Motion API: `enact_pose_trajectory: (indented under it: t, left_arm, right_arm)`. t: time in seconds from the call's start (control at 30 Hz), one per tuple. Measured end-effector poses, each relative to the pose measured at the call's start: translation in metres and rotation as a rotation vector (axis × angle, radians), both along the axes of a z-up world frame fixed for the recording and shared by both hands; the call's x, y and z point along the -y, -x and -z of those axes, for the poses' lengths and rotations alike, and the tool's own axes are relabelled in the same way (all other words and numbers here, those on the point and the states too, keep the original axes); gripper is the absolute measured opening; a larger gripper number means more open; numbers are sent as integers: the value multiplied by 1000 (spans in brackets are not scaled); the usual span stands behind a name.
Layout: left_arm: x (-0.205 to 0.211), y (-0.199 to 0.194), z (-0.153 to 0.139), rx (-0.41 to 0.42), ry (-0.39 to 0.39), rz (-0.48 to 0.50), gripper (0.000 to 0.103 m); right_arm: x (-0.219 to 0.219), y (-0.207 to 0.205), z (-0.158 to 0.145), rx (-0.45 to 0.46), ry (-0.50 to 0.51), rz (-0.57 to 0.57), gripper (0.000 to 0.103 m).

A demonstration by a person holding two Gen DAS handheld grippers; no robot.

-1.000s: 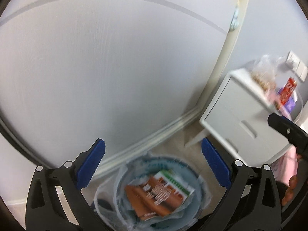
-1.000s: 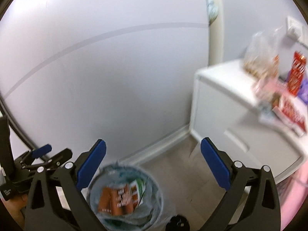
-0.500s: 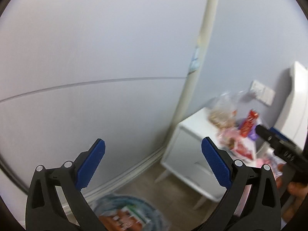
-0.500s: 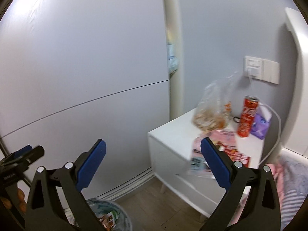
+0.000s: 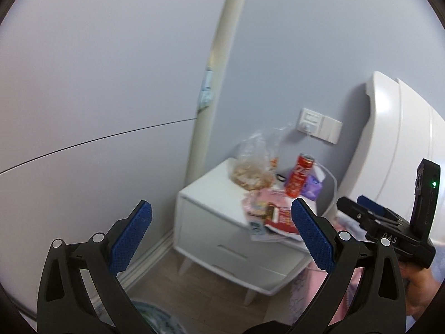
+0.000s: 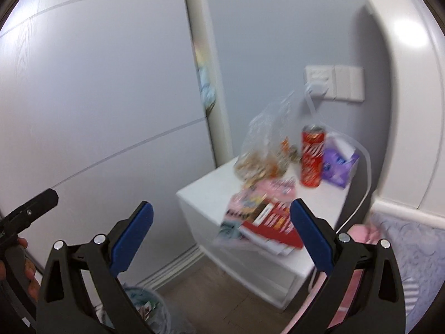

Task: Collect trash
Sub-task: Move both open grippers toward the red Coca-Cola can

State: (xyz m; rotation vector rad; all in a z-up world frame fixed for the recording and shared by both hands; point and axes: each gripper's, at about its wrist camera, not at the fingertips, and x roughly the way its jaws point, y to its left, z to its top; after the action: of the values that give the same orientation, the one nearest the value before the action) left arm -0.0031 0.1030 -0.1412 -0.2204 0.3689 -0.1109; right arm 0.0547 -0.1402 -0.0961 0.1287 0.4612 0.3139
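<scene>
Left gripper point(image 5: 219, 236) and right gripper point(image 6: 221, 236) both stand spread wide, holding nothing, aimed at the white nightstand point(image 6: 211, 194). On its top sit a clear snack bag point(image 6: 267, 150), a red can point(image 6: 313, 156), a purple tissue pack point(image 6: 338, 167) and red-pink wrappers point(image 6: 267, 217). The lined trash bin point(image 6: 144, 310) stands on the floor, low left.

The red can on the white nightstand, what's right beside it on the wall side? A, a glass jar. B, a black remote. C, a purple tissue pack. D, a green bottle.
C: the red can stands upright on the nightstand with a purple tissue pack right next to it, near the wall socket.
</scene>
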Motion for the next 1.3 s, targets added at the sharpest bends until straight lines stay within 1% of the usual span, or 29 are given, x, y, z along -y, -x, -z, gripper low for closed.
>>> enact_pose_trajectory:
  t: [0.07,0.17,0.33,0.5,0.6,0.73,0.9,1.03,1.17,1.3]
  left_arm:
    - [11,-10,-3,-19,20,63,97]
    - [27,-26,-7,-61,24,96,97]
    - [53,-43,-15,-42,-39,127,97]
    - [79,-72,-16,-57,-69,186,97]
    - [89,-88,-12,-69,-87,223,97]
    - [99,-108,0,-93,-116,250,97]
    - [107,-130,13,-118,-99,282,97]
    - [126,-146,18,-113,-142,342,97]
    - [147,-165,22,-110,-184,408,97]
    - [169,-195,28,-119,-215,463,97]
  right_arm:
    - [14,0,-5,15,-8,20,96]
    - [28,-3,-11,18,11,41,96]
    - [46,-12,-17,43,68,80,96]
    - [62,-29,-17,36,110,104,96]
    - [71,-43,-14,20,134,125,96]
    - [84,-64,-5,-39,140,168,96]
    - [94,-82,7,-70,131,183,96]
    - [95,-97,15,-87,137,185,96]
    - [94,-116,16,-92,137,176,96]
    - [90,-142,19,-114,143,158,96]
